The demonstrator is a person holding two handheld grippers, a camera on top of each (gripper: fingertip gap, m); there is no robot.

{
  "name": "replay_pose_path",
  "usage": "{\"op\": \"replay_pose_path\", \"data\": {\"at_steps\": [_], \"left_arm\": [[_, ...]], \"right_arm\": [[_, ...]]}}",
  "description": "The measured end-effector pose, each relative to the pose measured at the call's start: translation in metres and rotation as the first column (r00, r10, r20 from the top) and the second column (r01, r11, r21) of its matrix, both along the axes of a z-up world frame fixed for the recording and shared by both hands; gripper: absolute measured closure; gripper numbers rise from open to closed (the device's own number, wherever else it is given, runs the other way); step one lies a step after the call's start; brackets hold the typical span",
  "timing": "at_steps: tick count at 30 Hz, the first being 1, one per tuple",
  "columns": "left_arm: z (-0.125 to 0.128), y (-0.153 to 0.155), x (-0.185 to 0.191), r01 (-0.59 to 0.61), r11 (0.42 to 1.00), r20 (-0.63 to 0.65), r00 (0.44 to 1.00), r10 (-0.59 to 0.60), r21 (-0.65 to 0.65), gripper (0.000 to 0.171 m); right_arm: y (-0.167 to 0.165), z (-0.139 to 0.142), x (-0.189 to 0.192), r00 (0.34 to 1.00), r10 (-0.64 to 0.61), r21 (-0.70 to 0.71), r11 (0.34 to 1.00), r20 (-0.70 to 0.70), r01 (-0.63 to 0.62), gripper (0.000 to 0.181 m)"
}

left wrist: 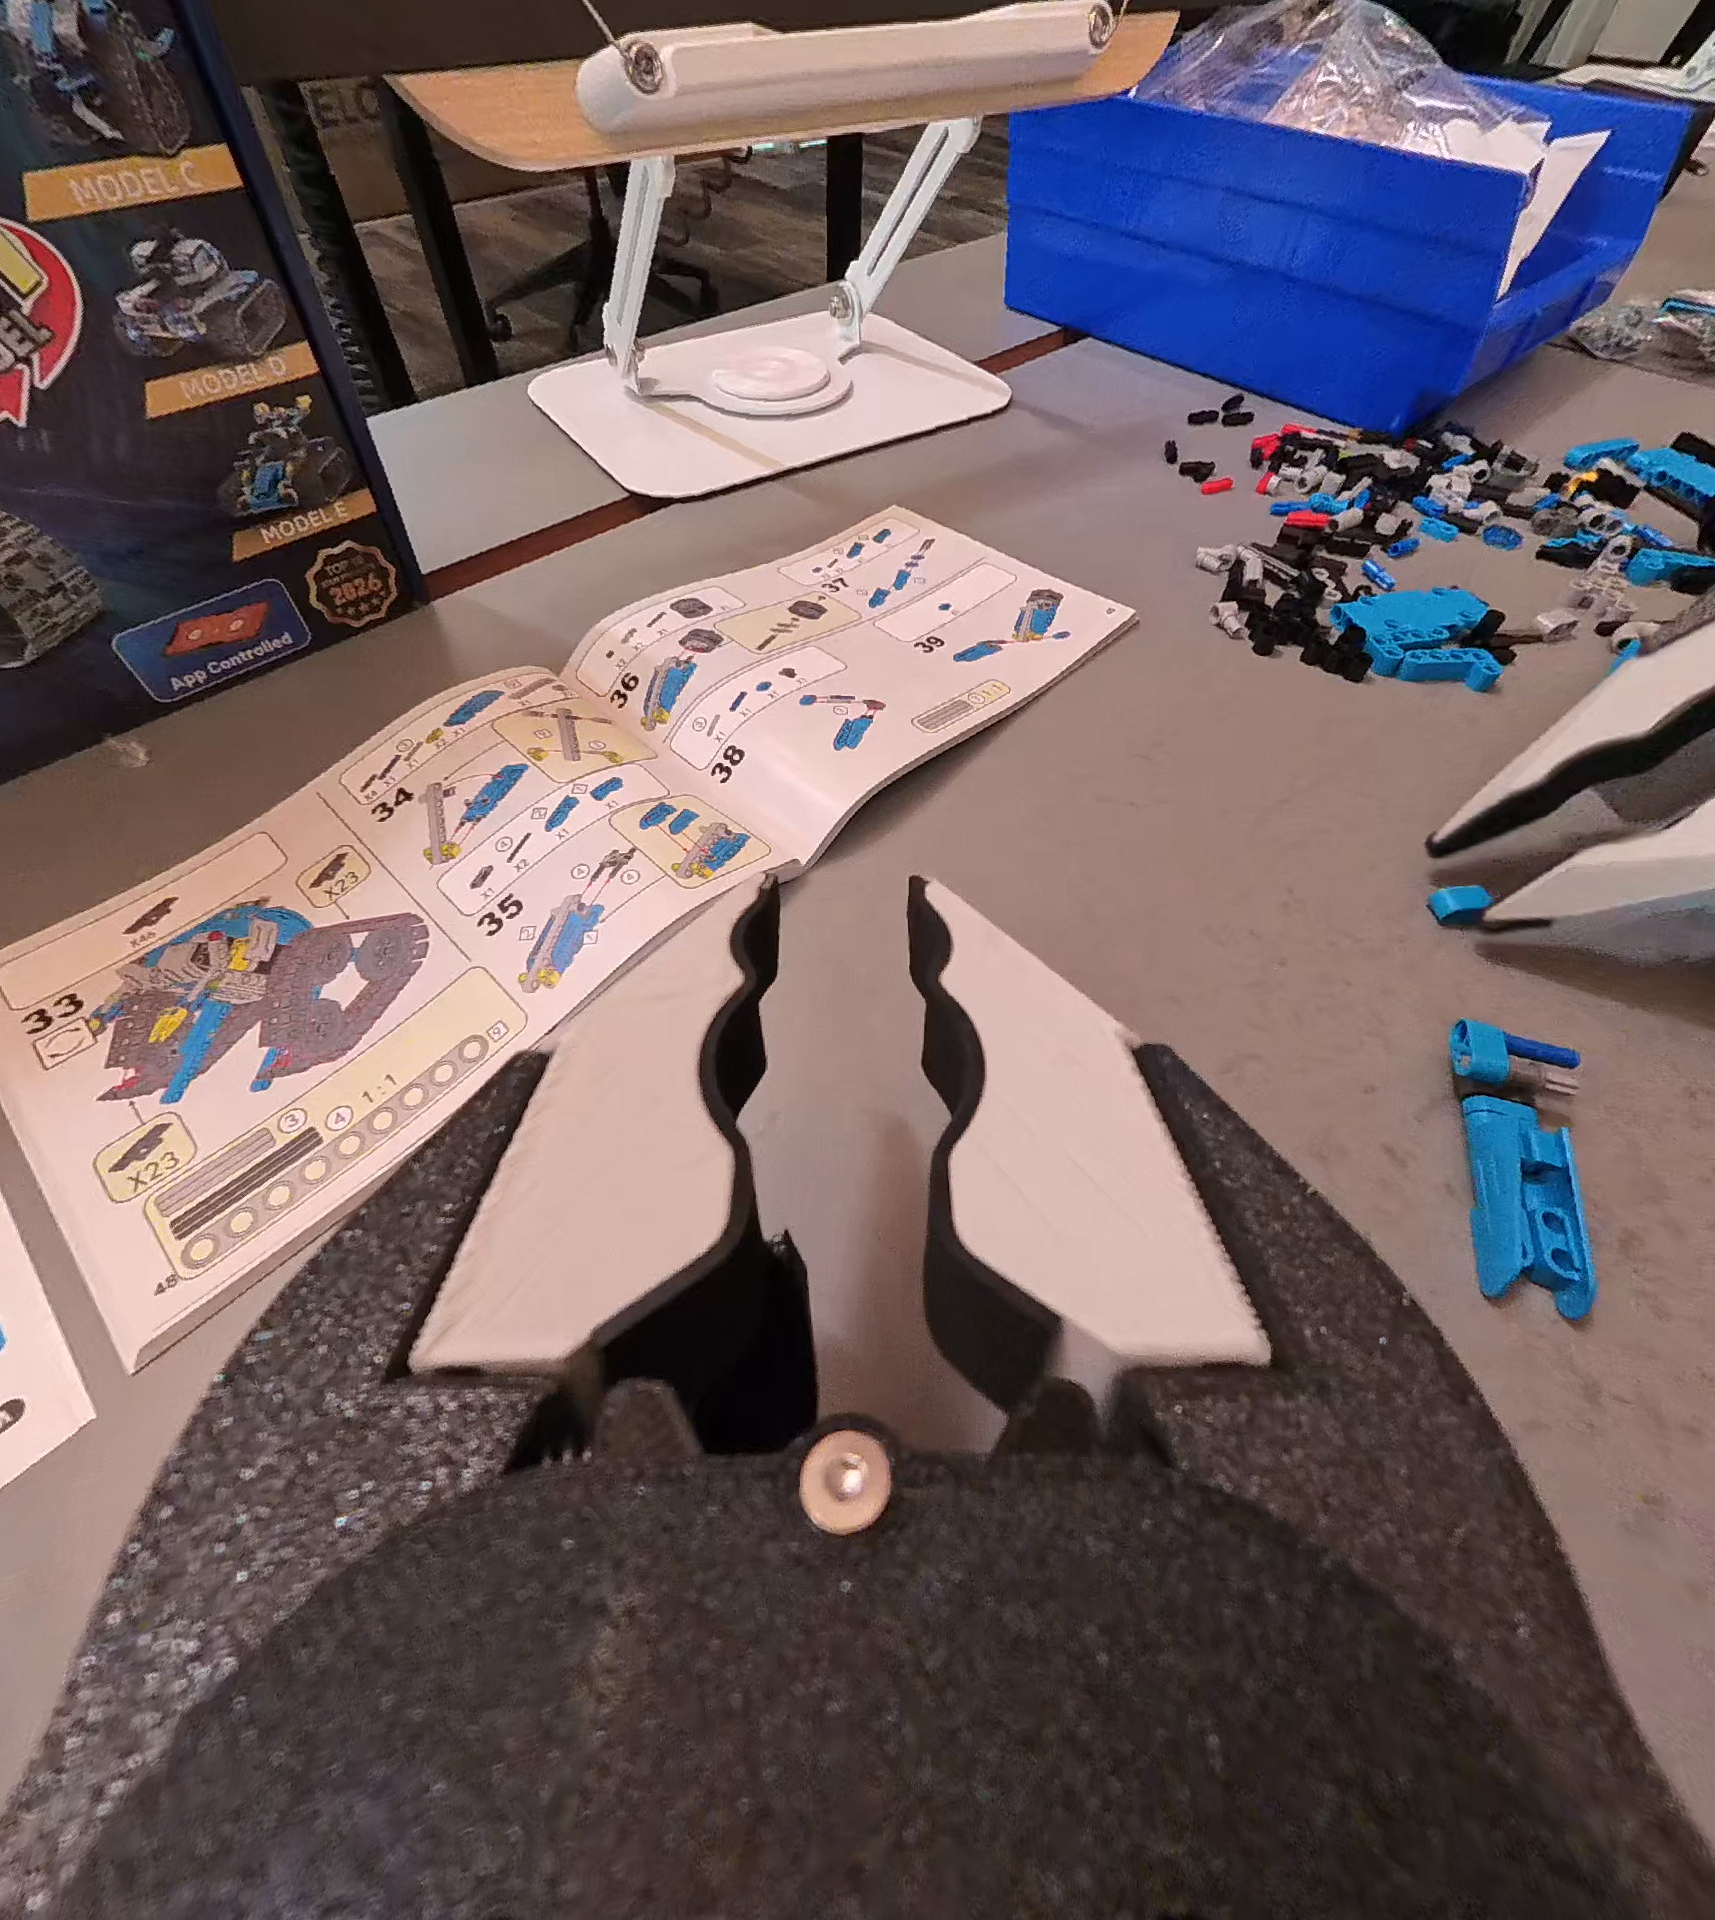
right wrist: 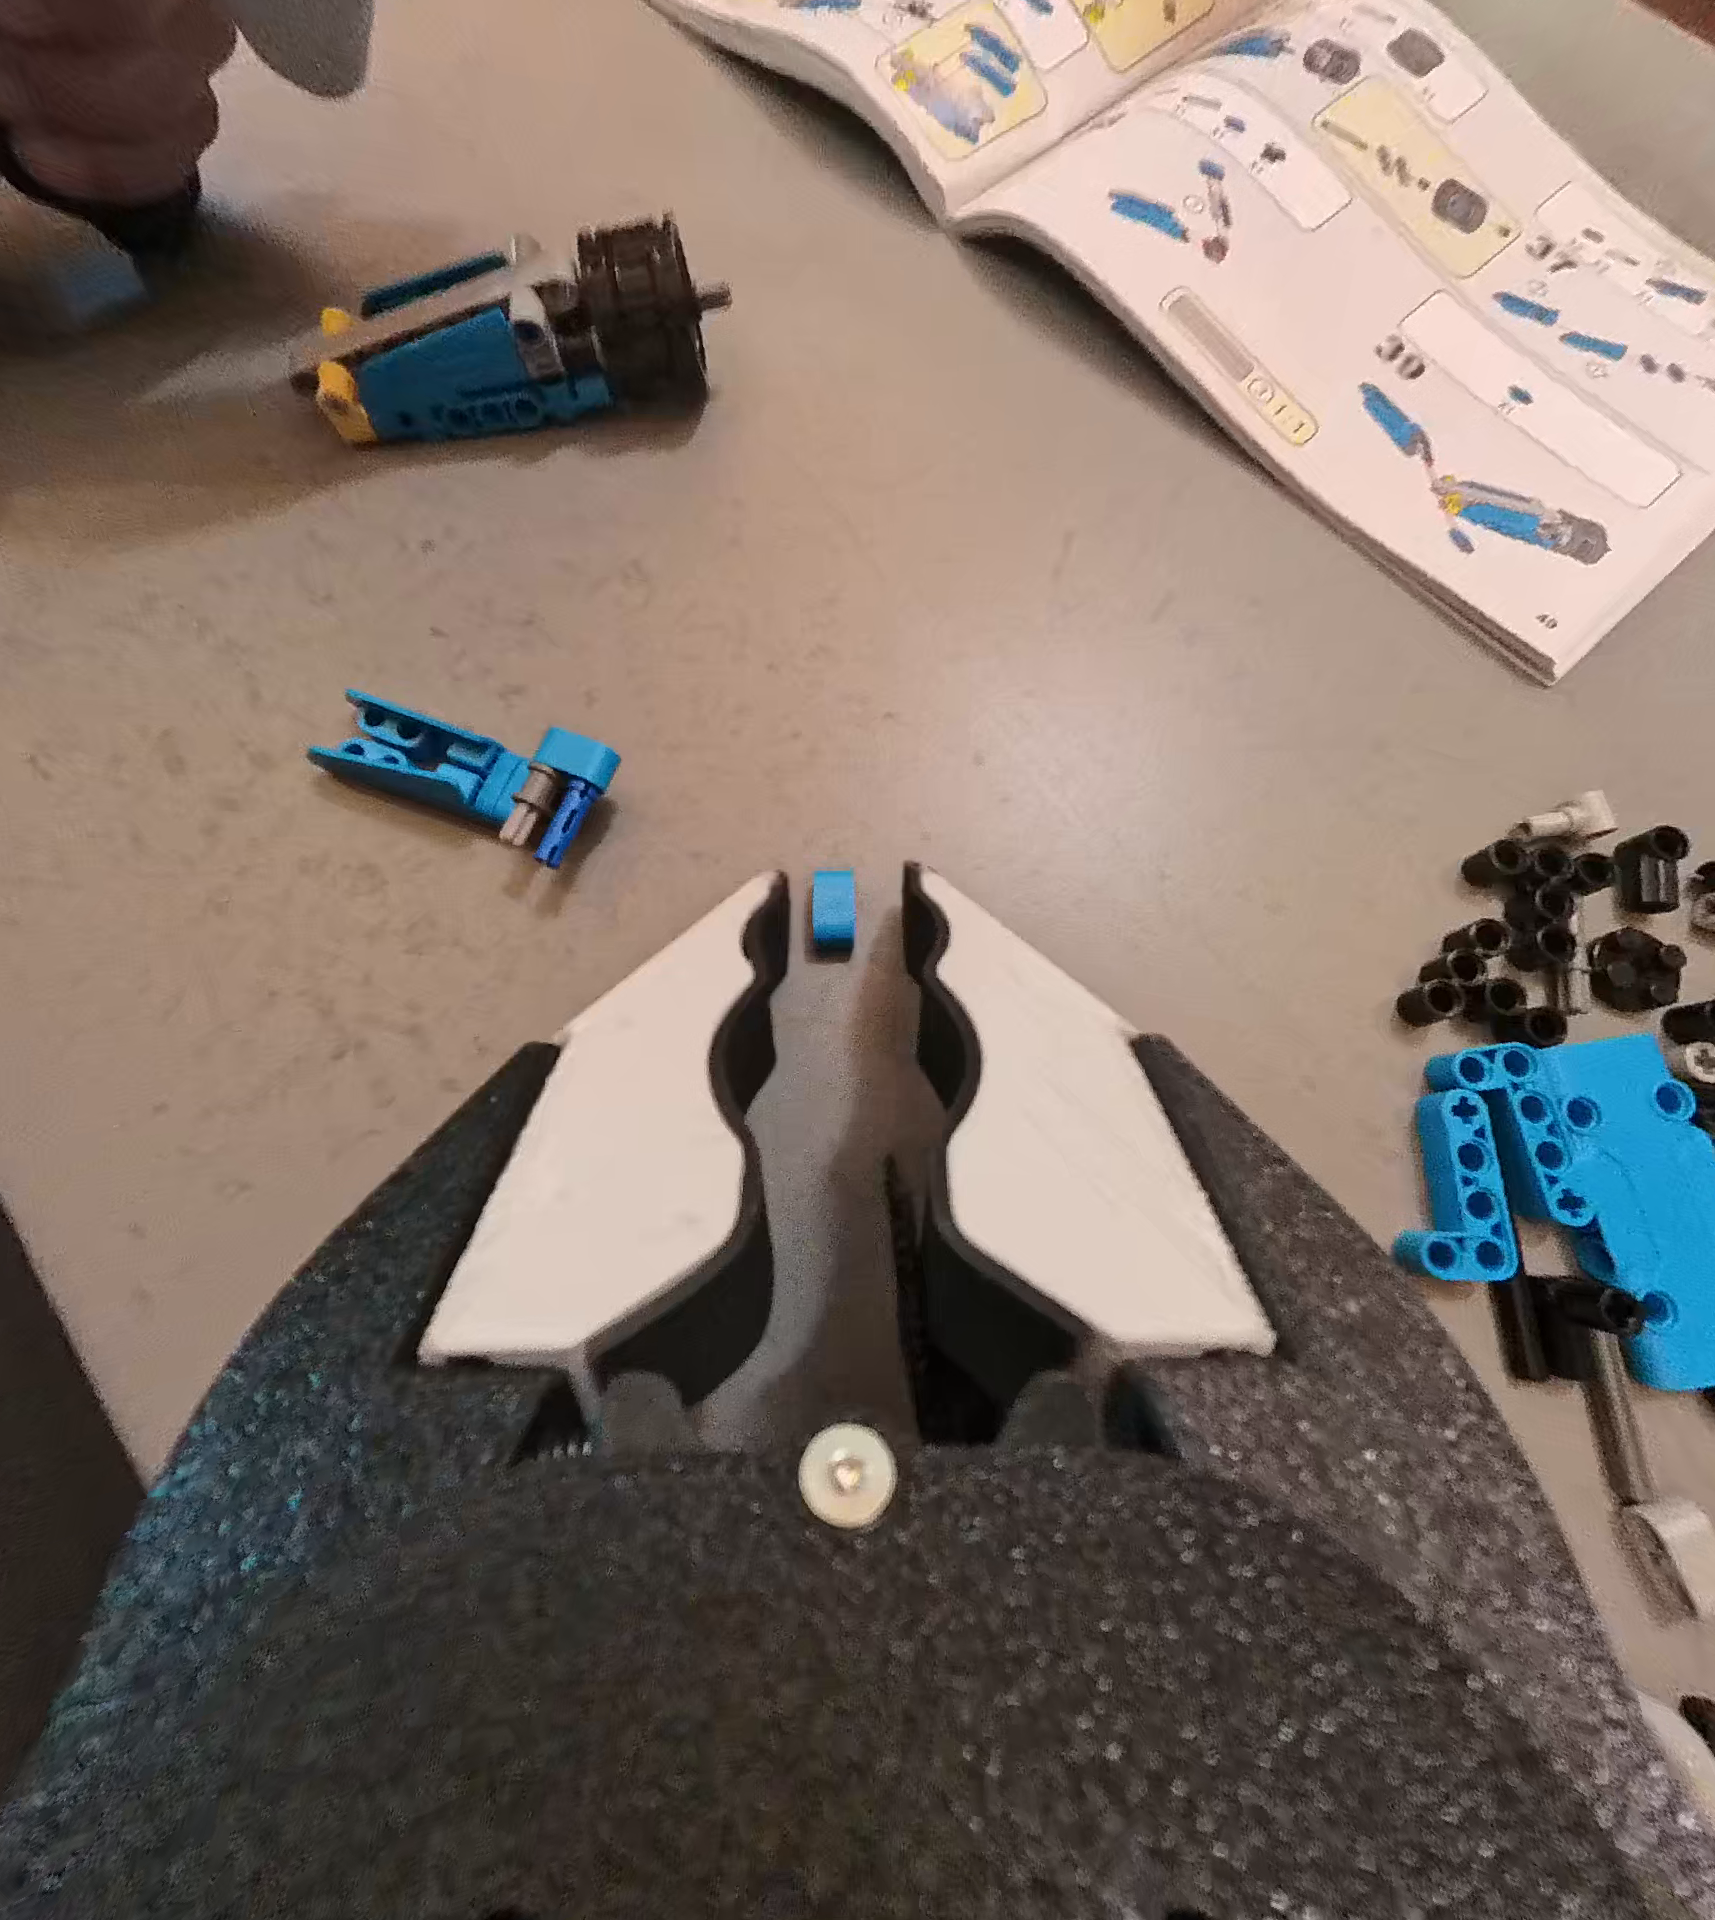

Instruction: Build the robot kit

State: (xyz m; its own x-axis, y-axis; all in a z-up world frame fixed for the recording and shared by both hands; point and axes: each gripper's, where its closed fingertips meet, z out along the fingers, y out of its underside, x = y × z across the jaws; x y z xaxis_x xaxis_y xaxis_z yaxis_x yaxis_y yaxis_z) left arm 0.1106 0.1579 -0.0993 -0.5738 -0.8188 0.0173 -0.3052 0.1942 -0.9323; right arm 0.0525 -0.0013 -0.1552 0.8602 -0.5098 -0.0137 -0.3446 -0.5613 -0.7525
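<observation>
My right gripper [right wrist: 845, 883] is open, and a small blue brick piece [right wrist: 832, 911] lies on the grey table between its fingertips without touching them. It also shows in the left wrist view [left wrist: 1459, 902], at the tips of the right gripper [left wrist: 1455, 883]. My left gripper [left wrist: 842, 891] is open and empty above the table, at the near edge of an open instruction booklet [left wrist: 541, 831]. A small blue sub-assembly [right wrist: 463, 774] lies left of the right gripper, and it shows in the left wrist view [left wrist: 1523, 1174] too.
A blue-and-black wheeled assembly [right wrist: 520, 343] lies at the far left, near a person's hand [right wrist: 74, 104]. A pile of loose black, grey and blue parts [left wrist: 1404, 561] sits at the right. A blue bin [left wrist: 1279, 249], a white stand [left wrist: 770, 405] and the kit box [left wrist: 105, 416] stand behind. Left tips to right tips: about 20 centimetres.
</observation>
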Motion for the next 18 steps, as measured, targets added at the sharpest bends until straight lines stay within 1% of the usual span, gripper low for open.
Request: {"op": "replay_pose_path", "data": {"at_steps": [3, 7, 14, 17, 18], "left_arm": [[-0.001, -0.002, -0.001, 0.011, 1.000, -0.001, 1.000, -0.011, 0.013, 0.147], [-0.002, -0.003, -0.002, 0.012, 1.000, -0.010, 1.000, -0.012, 0.015, 0.147], [0.002, 0.006, 0.001, -0.006, 0.995, -0.081, 0.997, -0.002, -0.097, 0.147], [0.001, 0.002, -0.002, 0.035, 0.995, -0.109, 0.993, -0.045, -0.092, 0.147], [-0.003, -0.001, -0.006, 0.071, 0.994, -0.137, 0.987, -0.081, -0.077, 0.147]], "right_arm": [[0.000, 0.011, 0.004, 1.000, -0.020, 0.057, 0.998, 0.019, 0.019, 0.161], [-0.005, 0.018, 0.010, 0.997, -0.055, 0.081, 0.995, 0.047, 0.051, 0.163], [-0.003, 0.024, 0.008, 0.994, -0.039, 0.082, 0.996, 0.105, 0.030, 0.166], [-0.003, 0.023, 0.007, 0.993, -0.033, 0.070, 0.997, 0.113, 0.025, 0.166], [-0.003, 0.023, 0.007, 0.993, -0.031, 0.069, 0.997, 0.117, 0.023, 0.166]]}}
